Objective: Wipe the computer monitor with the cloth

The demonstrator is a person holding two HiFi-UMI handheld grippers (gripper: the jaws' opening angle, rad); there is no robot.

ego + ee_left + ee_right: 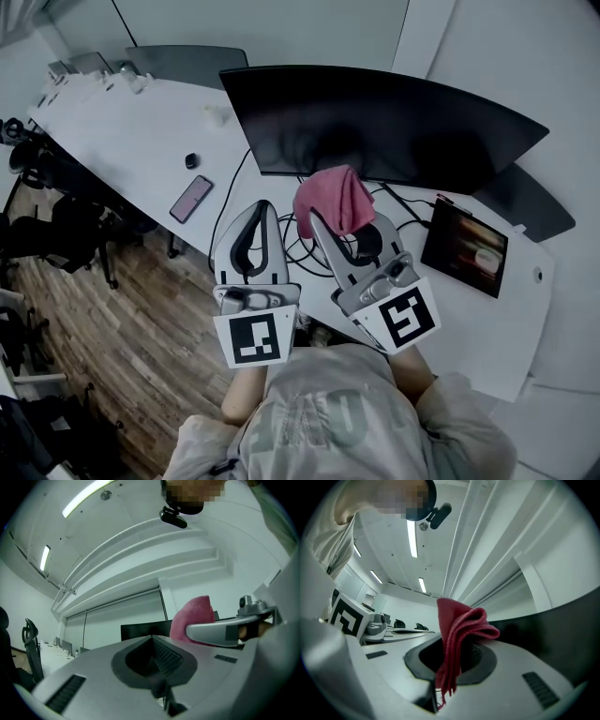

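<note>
the right gripper [323, 225] has its fingers pinching the pink cloth [334, 197], which is held up near the lower edge of the dark monitor [394, 122]. the left gripper [262, 211] hovers beside it above the table [131, 141], fingers pressed together on nothing.

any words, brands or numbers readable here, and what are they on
Nothing reads clearly.
shirt: large pale letters, too faint to read.
marker cubes: black square patterns only, no letters.
tablet screen: blurred picture, nothing legible.
phone: no visible print.
</note>
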